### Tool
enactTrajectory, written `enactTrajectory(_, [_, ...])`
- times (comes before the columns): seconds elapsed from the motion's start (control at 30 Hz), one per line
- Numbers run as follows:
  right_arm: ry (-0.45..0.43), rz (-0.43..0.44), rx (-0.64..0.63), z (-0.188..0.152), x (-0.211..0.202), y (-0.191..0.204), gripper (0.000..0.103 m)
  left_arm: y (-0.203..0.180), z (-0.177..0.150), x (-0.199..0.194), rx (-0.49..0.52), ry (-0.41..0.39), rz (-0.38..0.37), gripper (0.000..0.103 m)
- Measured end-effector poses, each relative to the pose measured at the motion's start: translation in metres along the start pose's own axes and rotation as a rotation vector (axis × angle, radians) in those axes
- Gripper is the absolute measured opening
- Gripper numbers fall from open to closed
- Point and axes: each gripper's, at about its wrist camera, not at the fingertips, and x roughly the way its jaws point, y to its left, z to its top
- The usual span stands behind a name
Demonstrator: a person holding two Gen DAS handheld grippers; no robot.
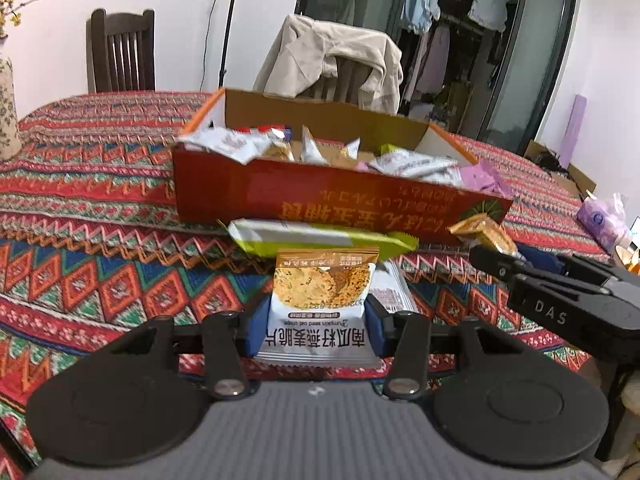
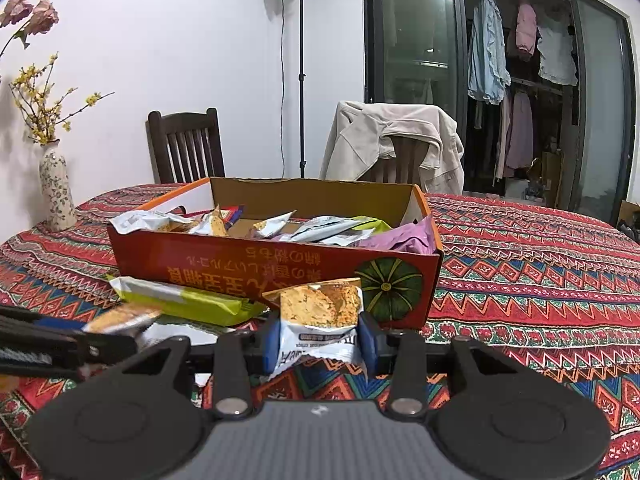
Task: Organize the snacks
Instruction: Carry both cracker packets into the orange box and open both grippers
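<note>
Patterned in red, blue and green zigzags, a woven tablecloth [image 2: 520,264] covers the table, with two wooden chairs behind it, a beige jacket [image 2: 394,140] draped over one, a floral vase [image 2: 56,186] of yellow sprigs at the left, and a light stand [image 2: 301,80] against the white wall. An open orange cardboard box [image 2: 256,268] printed with a pumpkin sits in the middle, already holding a jumble of white, purple and green snack packets. Just in front of its near wall a long green-and-white wrapped bar [image 1: 320,240] lies on the cloth. The left gripper [image 1: 316,330] grasps a pumpkin seed oat crisp packet [image 1: 324,300] between its blue pads, the packet upright and lifted just off the table, short of the box. The right gripper [image 2: 320,340] is clenched on a second oat crisp packet [image 2: 316,312], crumpled slightly at the pinch, held close before the box's pumpkin corner. In the left wrist view that right gripper reaches in from the right edge, its packet near the box's front corner. A flat white packet [image 1: 394,294] lies on the cloth under the left gripper's load.
</note>
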Motion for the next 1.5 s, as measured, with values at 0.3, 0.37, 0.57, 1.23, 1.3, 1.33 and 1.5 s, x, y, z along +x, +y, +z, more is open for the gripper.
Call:
enactTrajectory(0.3, [-0.026, -0.004, 0.006, 0.001, -0.004, -0.001, 0.039, 0.014, 0.007, -0.020, -0.011, -0.062, 0.008, 0.050])
enactTrajectory(0.37, [-0.029, -0.010, 0.009, 0.002, -0.009, 0.001, 0.039, 0.015, 0.008, -0.025, -0.011, -0.076, 0.005, 0.050])
enactTrajectory(0.57, [-0.041, 0.016, 0.024, 0.000, -0.029, 0.008, 0.039, 0.012, 0.010, -0.037, 0.001, -0.105, 0.000, 0.050])
enactTrajectory(1.23, [-0.106, 0.001, 0.019, 0.046, -0.040, 0.024, 0.039, 0.003, 0.062, -0.053, 0.044, -0.239, 0.014, 0.050])
enactTrajectory(1.3, [-0.106, -0.002, 0.021, 0.053, -0.035, 0.025, 0.039, 0.001, 0.068, -0.052, 0.051, -0.248, 0.020, 0.050])
enactTrajectory(1.33, [-0.107, -0.005, 0.022, 0.057, -0.032, 0.026, 0.039, 0.000, 0.073, -0.050, 0.054, -0.251, 0.020, 0.050])
enactTrajectory(1.5, [-0.121, -0.021, 0.022, 0.077, -0.018, 0.024, 0.039, -0.003, 0.095, -0.041, 0.050, -0.266, 0.037, 0.050])
